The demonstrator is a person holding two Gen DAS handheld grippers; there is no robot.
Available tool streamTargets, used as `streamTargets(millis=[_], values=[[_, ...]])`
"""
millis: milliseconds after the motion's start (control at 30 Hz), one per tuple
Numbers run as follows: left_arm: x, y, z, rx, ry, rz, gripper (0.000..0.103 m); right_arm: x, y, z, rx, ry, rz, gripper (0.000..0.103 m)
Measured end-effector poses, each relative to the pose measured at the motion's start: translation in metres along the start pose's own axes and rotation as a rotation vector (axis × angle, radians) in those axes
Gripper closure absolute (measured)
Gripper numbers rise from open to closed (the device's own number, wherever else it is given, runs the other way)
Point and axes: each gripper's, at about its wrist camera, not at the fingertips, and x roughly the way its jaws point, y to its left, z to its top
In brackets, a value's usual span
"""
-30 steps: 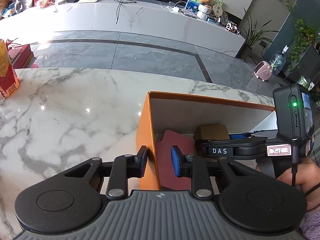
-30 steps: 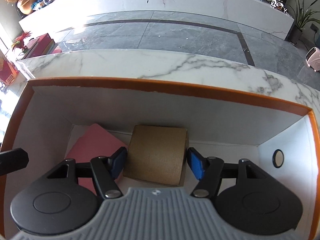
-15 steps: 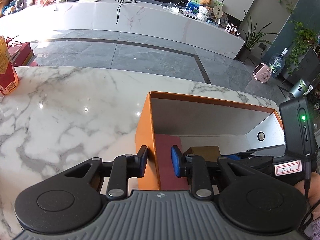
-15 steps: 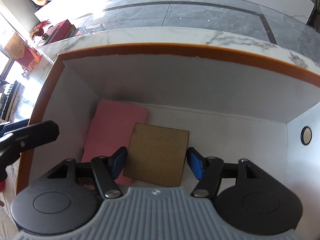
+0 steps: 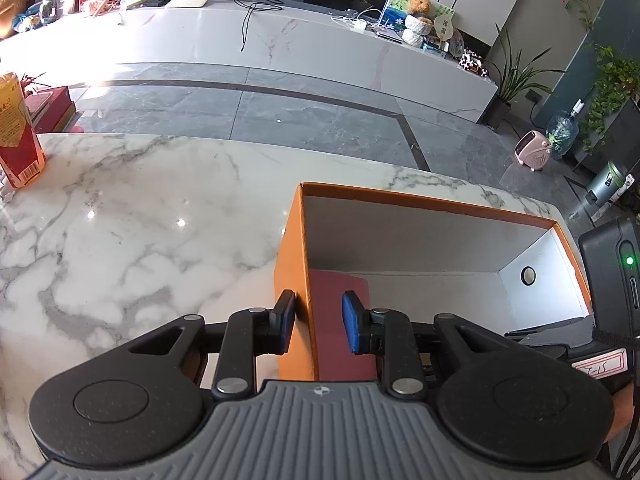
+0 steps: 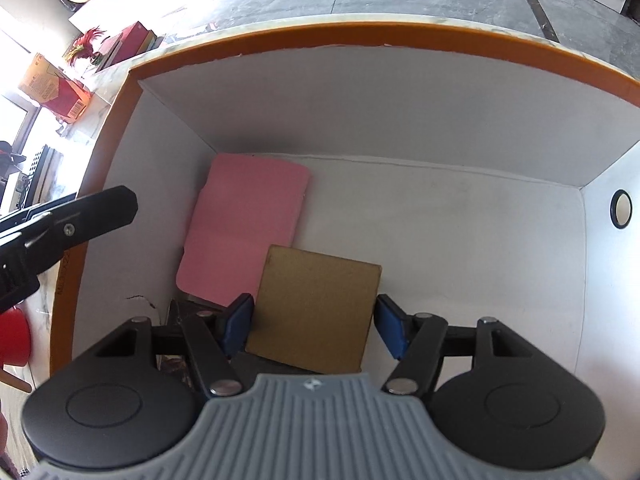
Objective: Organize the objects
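Note:
An orange box (image 5: 420, 200) with white inner walls (image 6: 360, 32) stands on the marble table. Inside it a flat pink pad (image 6: 244, 224) lies along the left wall, also visible in the left wrist view (image 5: 340, 292). My right gripper (image 6: 316, 316) is shut on a small brown cardboard box (image 6: 316, 292), held low inside the orange box over the pink pad's near corner. My left gripper (image 5: 319, 320) stands astride the orange box's left wall, jaws narrow. Its left pad lies against the outer face, with a gap at the right pad. One of its fingers (image 6: 92, 212) shows over that rim.
A red and yellow carton (image 5: 18, 136) stands at the table's far left (image 6: 56, 92). The marble table (image 5: 140, 220) ends just beyond the box, with floor behind. A round hole (image 6: 620, 208) marks the box's right wall. Something dark (image 6: 176, 316) lies under my right gripper's left finger.
My right gripper tipped further down with the brown box, bringing more of the orange box's floor and the pink pad into view. In the left wrist view it slid right. The left gripper stayed put.

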Motion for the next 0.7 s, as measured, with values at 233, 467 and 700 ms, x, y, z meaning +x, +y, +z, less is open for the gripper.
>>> streamTargets(millis=[233, 467, 700], values=[[-0.015, 0.002, -0.007, -0.038, -0.036, -0.001, 0.071, -0.022, 0.002, -0.011, -0.027, -0.125, -0.063, 0.021], [-0.067, -0.010, -0.027, -0.012, -0.163, 0.055, 0.070, -0.081, 0.010, -0.046, -0.115, -0.317, -0.094, 0.021], [-0.114, -0.025, -0.062, -0.003, -0.194, -0.013, 0.070, -0.136, 0.010, -0.110, -0.169, -0.479, -0.051, 0.021]])
